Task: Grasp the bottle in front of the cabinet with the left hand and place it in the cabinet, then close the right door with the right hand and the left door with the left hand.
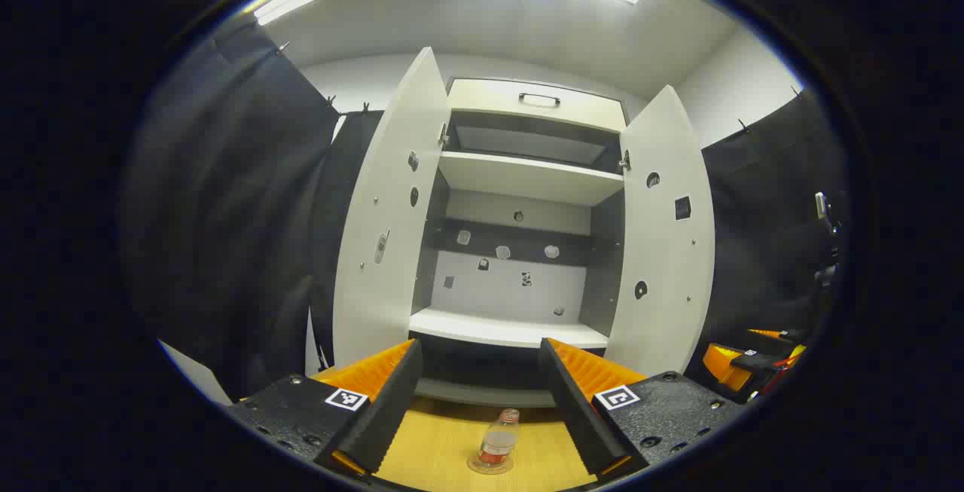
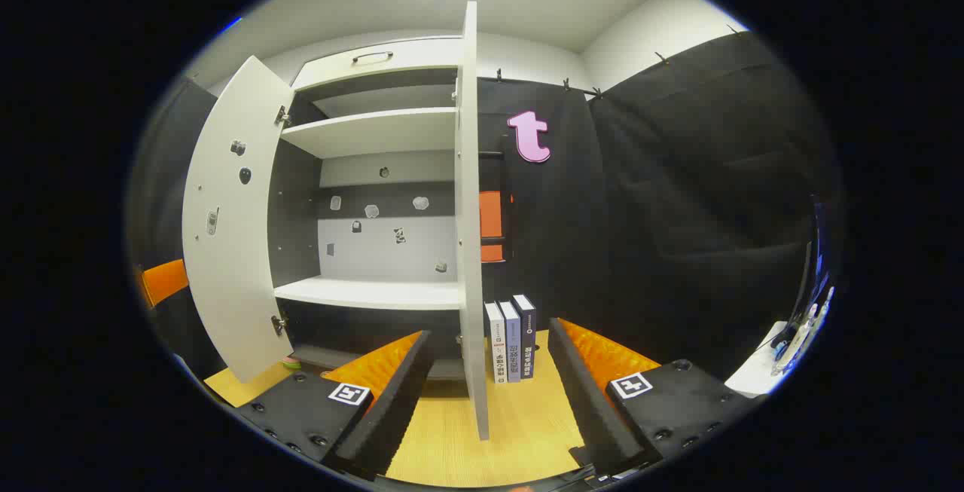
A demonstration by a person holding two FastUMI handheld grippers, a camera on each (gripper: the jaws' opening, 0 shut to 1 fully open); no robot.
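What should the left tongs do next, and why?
Probably ease the left tongs forward and down around the bottle. It stands upright on the wooden table in front of the cabinet, centred between the open fingers but not yet touched. Both doors are open, so the shelf is ready to take it.

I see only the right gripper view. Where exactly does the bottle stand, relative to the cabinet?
Observer: The bottle stands upright on the wooden table, in front of the cabinet.
Operator: Do the left tongs hold it?
Observer: No. The left tongs are open, and the bottle is apart from both fingers.
Operator: Is it before the opening?
Observer: Yes, it is in line with the gap between the left door and the right door.
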